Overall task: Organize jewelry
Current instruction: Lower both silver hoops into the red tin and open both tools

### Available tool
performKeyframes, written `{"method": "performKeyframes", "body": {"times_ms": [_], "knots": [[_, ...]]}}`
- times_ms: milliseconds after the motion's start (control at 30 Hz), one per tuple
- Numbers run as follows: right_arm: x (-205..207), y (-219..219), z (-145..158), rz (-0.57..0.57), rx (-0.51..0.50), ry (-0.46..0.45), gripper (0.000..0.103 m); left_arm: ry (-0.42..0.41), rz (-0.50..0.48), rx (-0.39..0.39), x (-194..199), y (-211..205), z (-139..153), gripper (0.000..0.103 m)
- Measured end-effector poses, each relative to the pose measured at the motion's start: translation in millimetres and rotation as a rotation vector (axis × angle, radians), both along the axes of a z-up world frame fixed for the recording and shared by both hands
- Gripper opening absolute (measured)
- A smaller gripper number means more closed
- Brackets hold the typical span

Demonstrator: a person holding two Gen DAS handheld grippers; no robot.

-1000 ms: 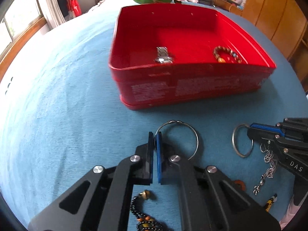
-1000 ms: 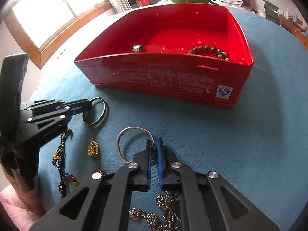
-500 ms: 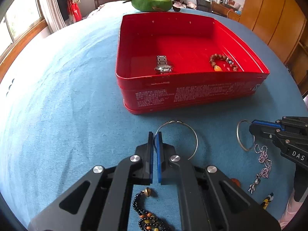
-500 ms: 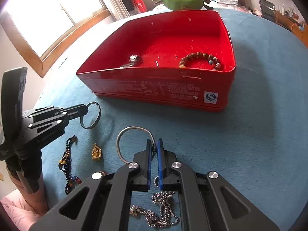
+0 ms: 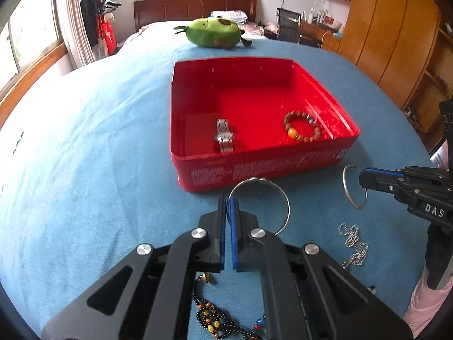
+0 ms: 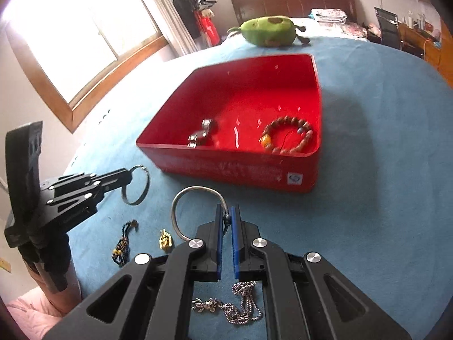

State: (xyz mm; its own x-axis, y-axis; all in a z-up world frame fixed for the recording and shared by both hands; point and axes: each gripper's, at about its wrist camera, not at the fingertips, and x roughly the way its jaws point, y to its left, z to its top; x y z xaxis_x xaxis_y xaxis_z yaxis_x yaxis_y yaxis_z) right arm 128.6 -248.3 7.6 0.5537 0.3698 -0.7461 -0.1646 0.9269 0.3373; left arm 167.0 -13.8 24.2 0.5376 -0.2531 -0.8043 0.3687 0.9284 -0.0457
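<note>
My left gripper (image 5: 228,201) is shut on the rim of a thin silver bangle (image 5: 287,206), lifted off the blue cloth just short of the red tin box (image 5: 254,170). In the right wrist view my right gripper (image 6: 226,213) is shut on a thicker silver bangle (image 6: 195,188), also raised in front of the red tin box (image 6: 240,171). Each gripper appears in the other's view, the right gripper (image 5: 365,180) at the right edge and the left gripper (image 6: 127,177) at the left. Inside the box lie a metal watch (image 5: 224,137) and a brown bead bracelet (image 5: 301,127).
On the cloth below lie a silver chain necklace (image 6: 240,308), a gold pendant (image 6: 165,240) and a black bead necklace (image 5: 215,320). A green plush toy (image 5: 215,32) sits beyond the box. Wooden wardrobes stand at the right, windows at the left.
Both grippers have risen with their bangles, which were resting on the cloth. The box now sits lower in both views, with more of its floor showing.
</note>
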Motion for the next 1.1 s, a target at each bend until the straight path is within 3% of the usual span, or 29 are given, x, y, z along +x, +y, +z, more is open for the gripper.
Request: {"method": "performKeyframes", "body": {"times_ms": [167, 367, 700, 900, 1100], "knots": [[19, -7, 26, -0.025, -0.038, -0.014, 0.005, -0.014, -0.008, -0.006, 17, -8, 27, 0.001], [61, -9, 36, -0.062, -0.055, -0.008, 0.005, -0.001, 0.032, 0.010, 65, -25, 33, 0.001], [156, -6, -3, -0.108, -0.079, 0.081, 0.005, 0.075, 0.080, 0.021, 151, -51, -2, 0.002], [188, -3, -24, -0.112, -0.127, 0.129, 0.005, 0.132, 0.076, 0.052, 186, -63, -28, 0.002], [199, -2, -31, -0.113, -0.149, 0.150, 0.005, 0.145, 0.083, 0.064, 200, -66, -36, 0.002]]}}
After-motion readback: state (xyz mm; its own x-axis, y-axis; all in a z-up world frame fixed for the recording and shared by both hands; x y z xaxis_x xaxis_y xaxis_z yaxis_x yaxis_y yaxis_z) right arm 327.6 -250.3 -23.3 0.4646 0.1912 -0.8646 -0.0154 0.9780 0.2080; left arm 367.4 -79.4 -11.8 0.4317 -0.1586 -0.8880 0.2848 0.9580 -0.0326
